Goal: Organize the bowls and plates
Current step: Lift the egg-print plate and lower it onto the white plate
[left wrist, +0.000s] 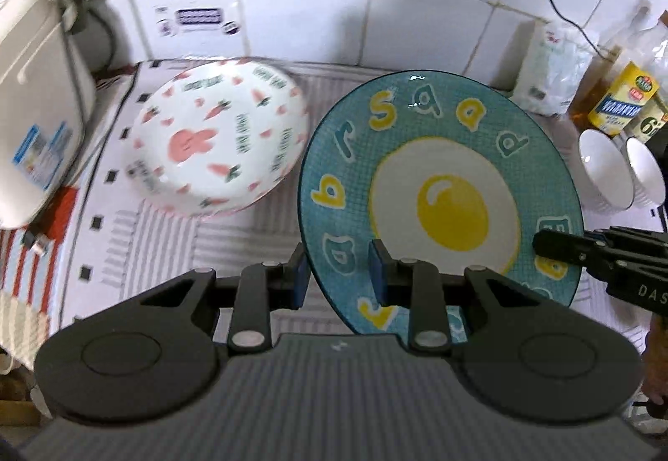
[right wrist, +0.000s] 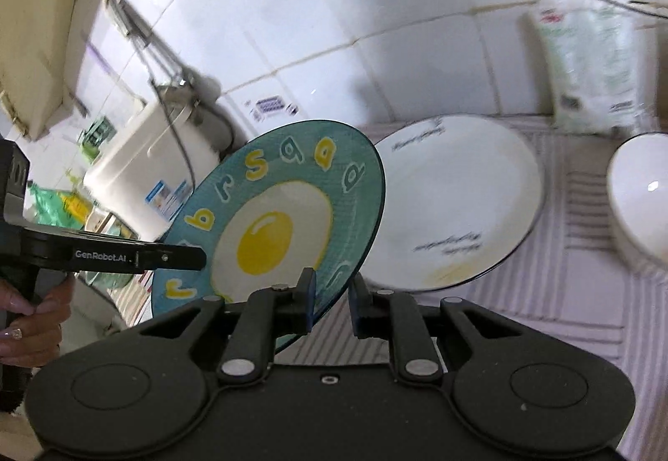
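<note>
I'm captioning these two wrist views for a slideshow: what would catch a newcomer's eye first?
The teal plate with a fried egg painted on it, held tilted above the striped mat by both grippers, left gripper and right gripper each gripping its rim. Next, the white plate with pink rabbit and carrots to its left, and the plain white plate lying behind.

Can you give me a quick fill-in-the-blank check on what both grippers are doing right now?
1. Both grippers hold the teal plate with a fried ____ painted on it.
2. The left gripper grips one edge; the ____ gripper grips the other.
3. The plate on the mat beside it shows a pink ____.
4. The plain white plate lies ____ on the mat.

Missing words: egg; right; rabbit; flat
</note>
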The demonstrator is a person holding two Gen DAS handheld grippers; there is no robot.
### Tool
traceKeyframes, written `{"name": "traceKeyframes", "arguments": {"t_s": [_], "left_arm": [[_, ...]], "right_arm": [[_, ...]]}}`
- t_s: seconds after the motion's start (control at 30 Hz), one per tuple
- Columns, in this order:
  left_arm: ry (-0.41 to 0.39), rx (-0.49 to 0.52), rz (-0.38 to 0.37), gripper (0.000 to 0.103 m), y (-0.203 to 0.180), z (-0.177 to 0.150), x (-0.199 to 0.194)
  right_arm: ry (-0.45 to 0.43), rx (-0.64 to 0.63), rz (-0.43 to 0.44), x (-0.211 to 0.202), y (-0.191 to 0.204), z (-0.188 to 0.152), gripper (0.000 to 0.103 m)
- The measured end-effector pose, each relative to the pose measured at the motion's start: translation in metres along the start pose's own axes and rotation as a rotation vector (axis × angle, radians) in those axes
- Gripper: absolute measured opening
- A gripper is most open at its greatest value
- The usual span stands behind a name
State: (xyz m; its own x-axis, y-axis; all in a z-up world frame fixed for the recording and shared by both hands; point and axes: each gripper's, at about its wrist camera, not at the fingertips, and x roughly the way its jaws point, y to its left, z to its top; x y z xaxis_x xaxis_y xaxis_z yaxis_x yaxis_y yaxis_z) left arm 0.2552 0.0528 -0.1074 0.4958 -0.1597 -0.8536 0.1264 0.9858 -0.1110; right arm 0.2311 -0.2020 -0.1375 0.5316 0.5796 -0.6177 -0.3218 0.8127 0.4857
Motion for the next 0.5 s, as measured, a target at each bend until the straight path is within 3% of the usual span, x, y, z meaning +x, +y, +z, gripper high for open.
{"name": "traceKeyframes", "arguments": {"t_s": [0.23, 0.5], "left_arm": [[0.015, 0.011, -0.021, 0.028, -0.036, 0.029, 0.032], [0.124, -0.074, -0.038, 0.028, -0.044, 0.050, 0.079]], "right_arm": [[-0.015, 0.006, -0.043, -0.006, -0.033, 0.017, 0.021], [0.036, 0.027, -0.086, 0.008, -0.070, 0.033, 0.021]]}}
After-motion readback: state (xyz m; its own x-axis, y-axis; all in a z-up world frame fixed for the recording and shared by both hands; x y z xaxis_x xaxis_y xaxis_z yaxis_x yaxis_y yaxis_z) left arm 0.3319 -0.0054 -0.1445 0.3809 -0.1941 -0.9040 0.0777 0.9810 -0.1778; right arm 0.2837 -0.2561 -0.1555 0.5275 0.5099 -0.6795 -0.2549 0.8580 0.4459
